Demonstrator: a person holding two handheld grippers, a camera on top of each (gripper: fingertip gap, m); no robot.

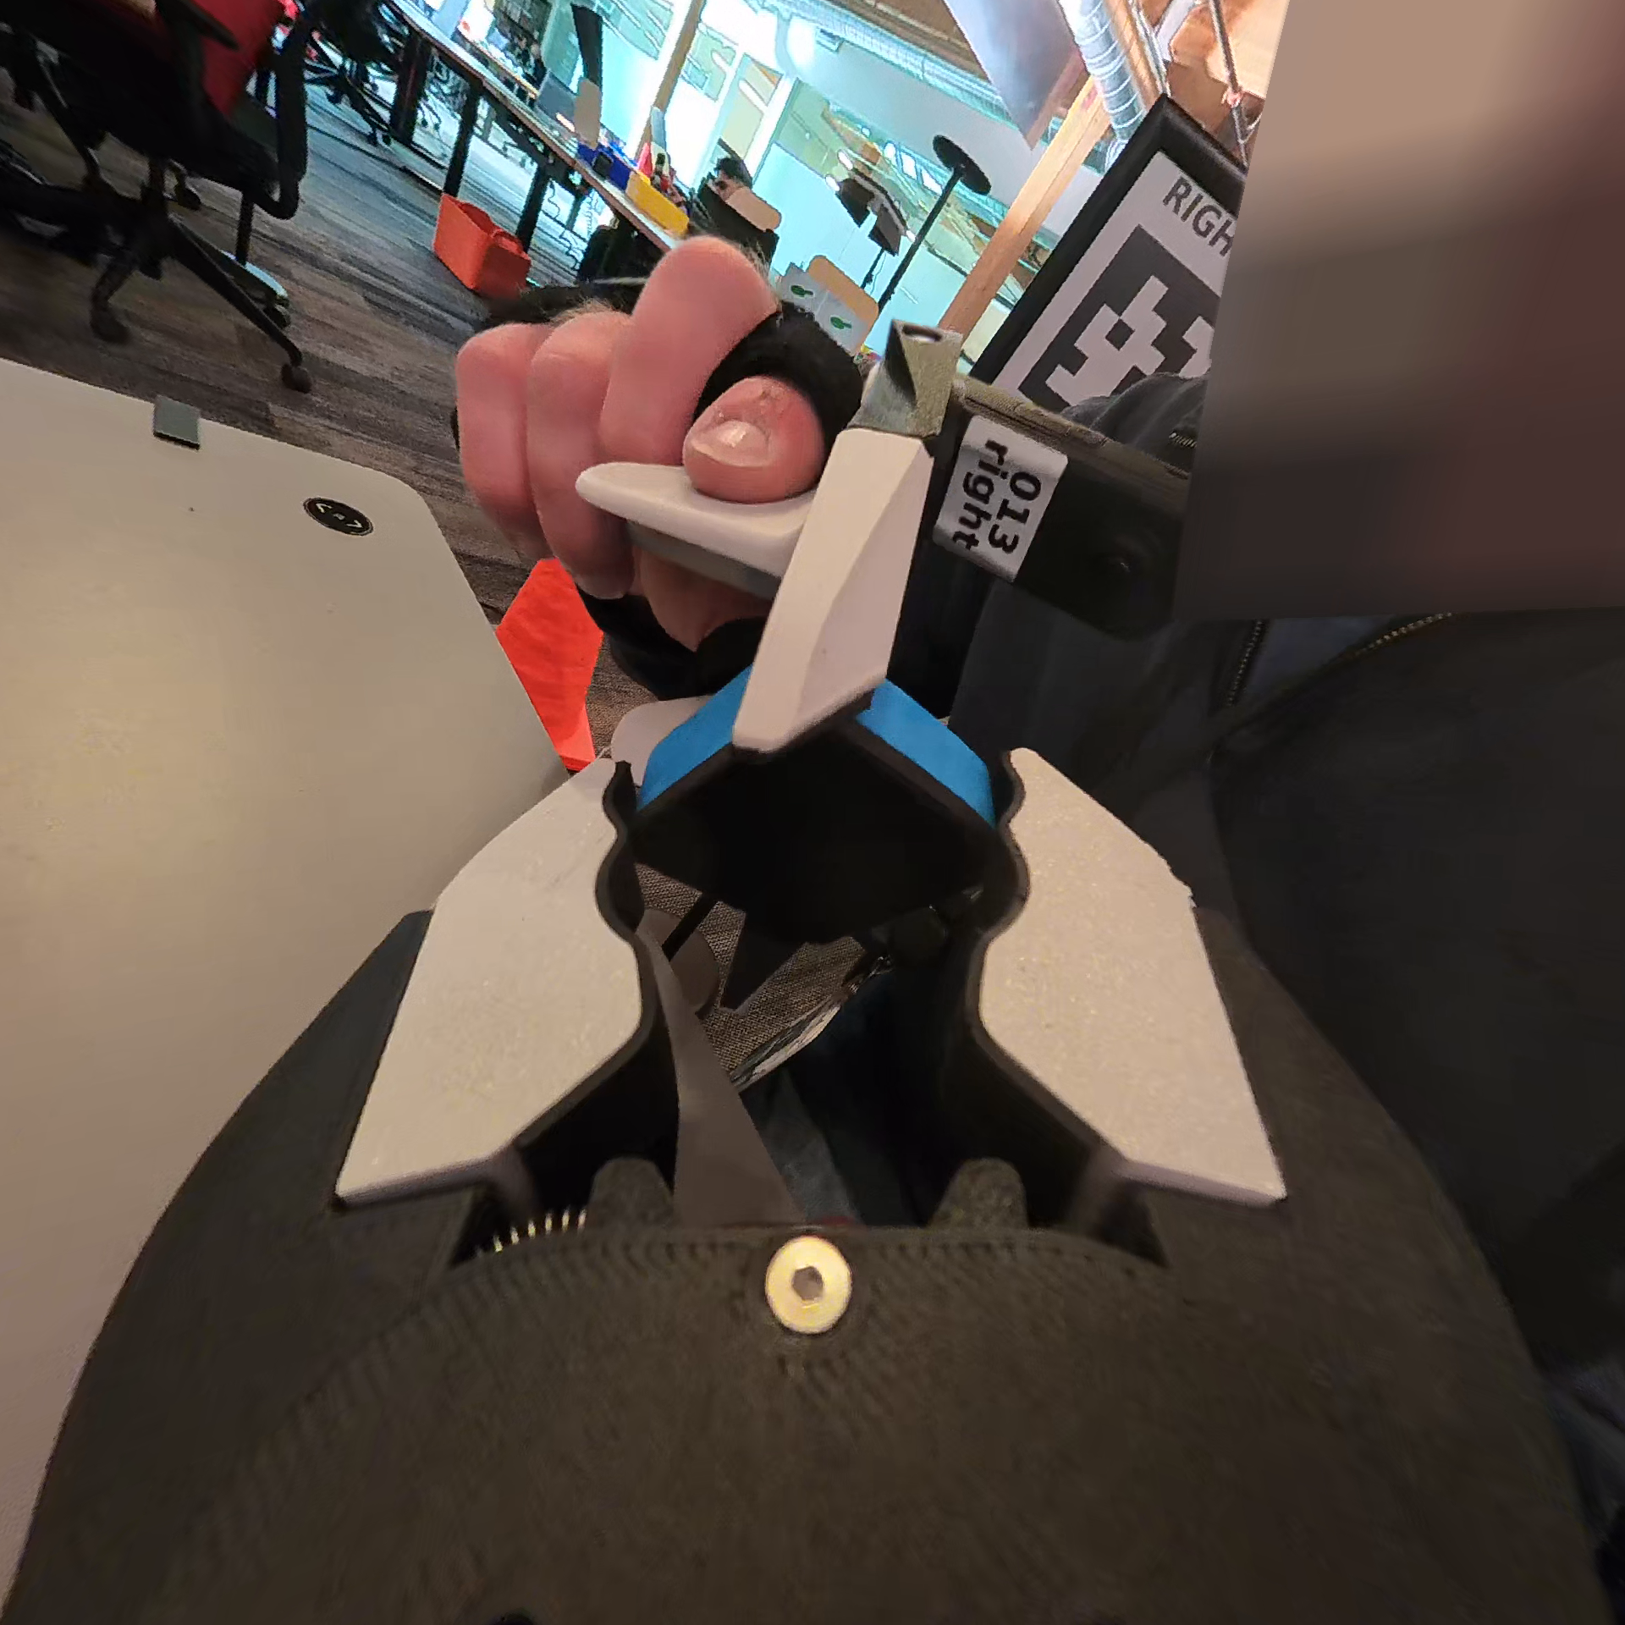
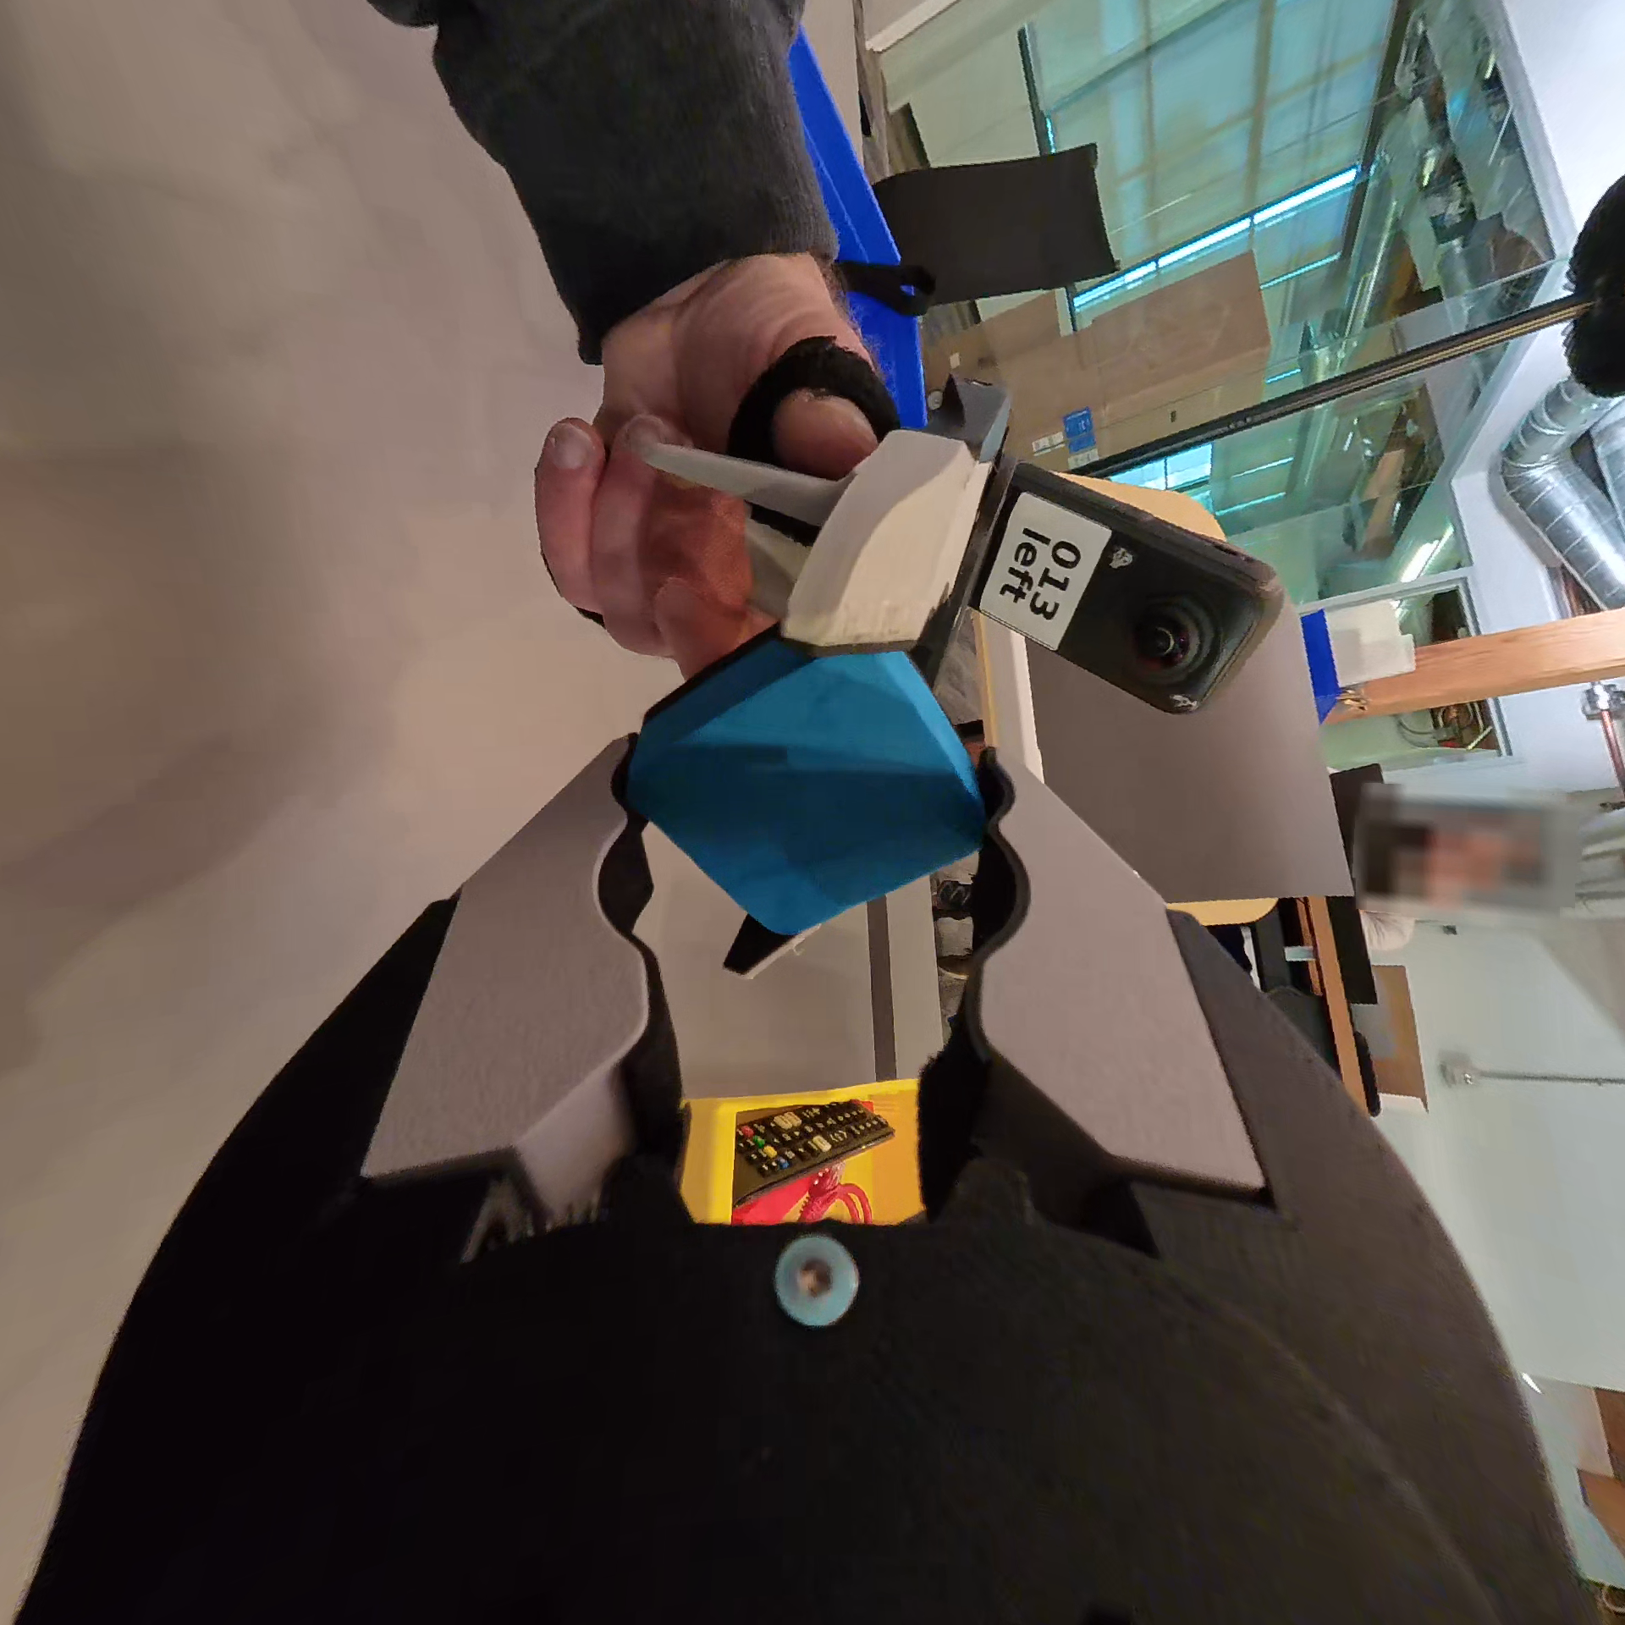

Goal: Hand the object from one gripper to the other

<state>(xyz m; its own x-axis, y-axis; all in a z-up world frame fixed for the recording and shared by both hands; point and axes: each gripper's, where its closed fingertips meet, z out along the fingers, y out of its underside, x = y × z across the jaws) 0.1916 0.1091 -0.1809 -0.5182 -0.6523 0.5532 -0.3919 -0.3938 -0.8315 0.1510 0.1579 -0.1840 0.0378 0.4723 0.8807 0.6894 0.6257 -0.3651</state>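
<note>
Blue block [image 2: 805,791] pinched between both fingertips of the right gripper [image 2: 809,796], left gripper [image 1: 813,791] likewise clamped on the same block [image 1: 932,747] from the opposite side, person's hand [image 2: 651,528] behind the block, yellow bin [image 2: 796,1161] beyond it.

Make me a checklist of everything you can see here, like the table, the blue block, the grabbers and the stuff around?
Surface: white table, bare where visible.
Job's things: blue block held in the air between both grippers.
Clutter: yellow bin holding a remote control.
Grippers: left gripper and right gripper both closed on the block, from crossing directions.
Cables: nothing seen.
Surroundings: office chairs, orange bin, long desks, windows.
</note>
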